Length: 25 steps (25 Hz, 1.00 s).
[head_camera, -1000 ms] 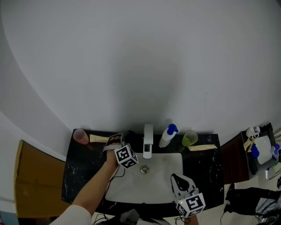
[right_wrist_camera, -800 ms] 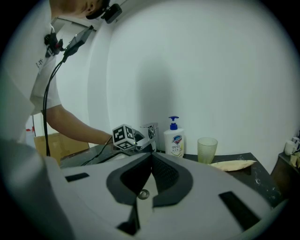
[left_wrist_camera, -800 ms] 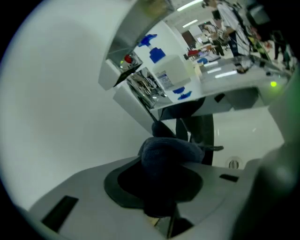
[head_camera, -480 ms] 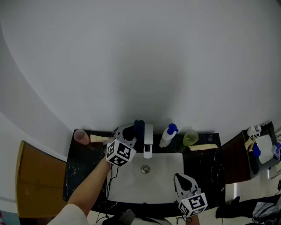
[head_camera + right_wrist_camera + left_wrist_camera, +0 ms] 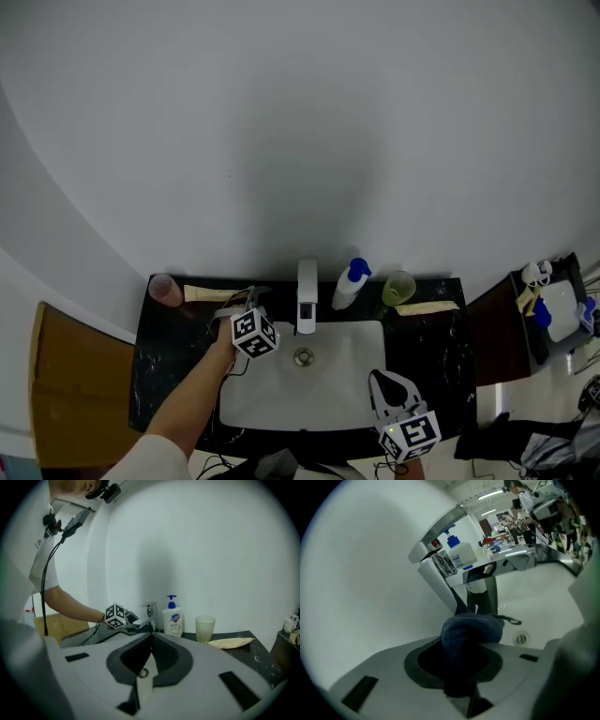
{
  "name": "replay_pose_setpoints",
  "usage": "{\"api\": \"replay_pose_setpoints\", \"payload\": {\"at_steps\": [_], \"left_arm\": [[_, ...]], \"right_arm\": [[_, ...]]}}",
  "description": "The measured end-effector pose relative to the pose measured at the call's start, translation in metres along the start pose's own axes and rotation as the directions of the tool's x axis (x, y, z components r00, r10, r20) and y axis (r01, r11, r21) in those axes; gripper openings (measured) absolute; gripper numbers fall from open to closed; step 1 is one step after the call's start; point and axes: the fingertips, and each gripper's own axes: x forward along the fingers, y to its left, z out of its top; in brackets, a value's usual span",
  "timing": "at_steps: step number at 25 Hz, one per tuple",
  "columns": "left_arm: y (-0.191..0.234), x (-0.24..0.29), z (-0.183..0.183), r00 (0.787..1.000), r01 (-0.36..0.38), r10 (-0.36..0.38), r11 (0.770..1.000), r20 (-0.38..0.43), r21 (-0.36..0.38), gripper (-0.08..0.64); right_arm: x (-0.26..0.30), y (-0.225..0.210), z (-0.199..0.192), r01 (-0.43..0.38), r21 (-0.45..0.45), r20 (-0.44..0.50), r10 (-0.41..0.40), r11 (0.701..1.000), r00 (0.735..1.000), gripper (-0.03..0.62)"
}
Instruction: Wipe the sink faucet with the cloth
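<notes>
Since the left hand-held gripper [image 5: 461, 677] is clamped on a bunched dark blue cloth [image 5: 472, 629] sitting right at the foot of the faucet [image 5: 307, 292], wiping looks like the step in hand. Doing it well probably means pressing the wad onto the chrome, dragging it along the spout from base to tip, and rolling the wrist so the sides get covered too, without loosening the grip. Whether cloth and metal actually touch is hard to tell. The faucet stands at the back edge of the white sink [image 5: 352, 375], boxy and mirror-shiny. Over on the right, the right hand-held gripper [image 5: 150, 641] is closed on nothing, near the sink's front corner.
</notes>
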Motion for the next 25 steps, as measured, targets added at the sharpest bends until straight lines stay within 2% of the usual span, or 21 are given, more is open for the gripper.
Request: {"api": "replay_pose_setpoints", "payload": {"at_steps": [6,8,10,11,12,14,17,20,22,25], "left_arm": [[0.027,-0.007,0.052,0.989,0.018,-0.002,0.994,0.151,-0.109,0.092],[0.050,-0.035,0.072,0.968,0.004,0.035,0.988,0.249,-0.157,0.092],[0.073,-0.069,0.095,0.934,-0.022,0.090,0.980,0.346,-0.196,0.092],[0.081,-0.082,0.101,0.921,-0.035,0.112,0.977,0.373,-0.209,0.092],[0.086,-0.089,0.101,0.917,-0.048,0.128,0.976,0.377,-0.214,0.092],[0.083,-0.081,0.080,0.939,-0.070,0.134,0.976,0.317,-0.204,0.092],[0.049,-0.039,0.026,0.989,-0.059,0.075,0.990,0.129,-0.128,0.092],[0.011,-0.007,-0.003,1.000,-0.001,0.003,0.996,0.016,-0.086,0.092],[-0.003,0.003,0.002,0.999,0.030,-0.028,0.997,0.018,-0.075,0.092],[0.002,0.000,0.034,0.995,0.044,-0.034,0.994,0.098,-0.103,0.092]], "right_arm": [[-0.007,-0.003,0.002,0.009,-0.008,-0.008,-0.009,1.000,1.000,0.006],[-0.006,-0.003,0.002,0.006,-0.009,-0.005,-0.006,1.000,1.000,0.006],[-0.003,-0.004,0.002,0.003,-0.008,0.000,-0.003,1.000,1.000,0.006],[-0.002,-0.004,0.002,0.001,-0.006,0.004,-0.001,1.000,1.000,0.006],[-0.001,-0.004,0.003,-0.002,-0.003,0.009,0.002,1.000,1.000,0.006],[0.000,-0.002,0.004,-0.008,0.000,0.015,0.008,1.000,1.000,0.006],[-0.002,-0.003,0.006,-0.009,-0.009,0.005,0.009,1.000,1.000,0.006],[-0.005,-0.005,0.003,-0.001,-0.008,-0.003,0.001,1.000,1.000,0.006],[-0.006,-0.006,0.001,0.001,-0.004,-0.001,-0.001,1.000,1.000,0.006],[-0.005,-0.006,0.003,-0.001,-0.007,0.002,0.001,1.000,1.000,0.006]]}}
